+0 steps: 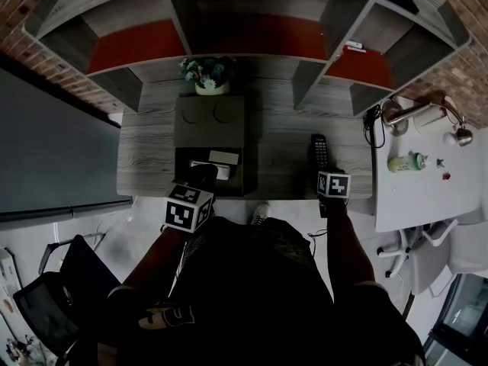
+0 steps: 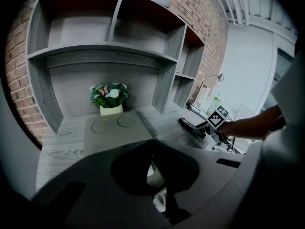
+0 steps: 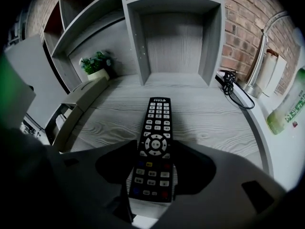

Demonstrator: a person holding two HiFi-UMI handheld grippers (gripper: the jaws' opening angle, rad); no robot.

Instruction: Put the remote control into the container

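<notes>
The remote control (image 3: pixel 156 128) lies lengthwise between the right gripper's (image 3: pixel 153 178) wide-spread fingers, top end pointing away. The left gripper's (image 2: pixel 152 165) fingers are together.

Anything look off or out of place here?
Nothing stands out. The remote control lies flat, buttons up, on the desk, between the open jaws of the right gripper, ungripped. The container sits square to its left; nothing spilled.
</notes>
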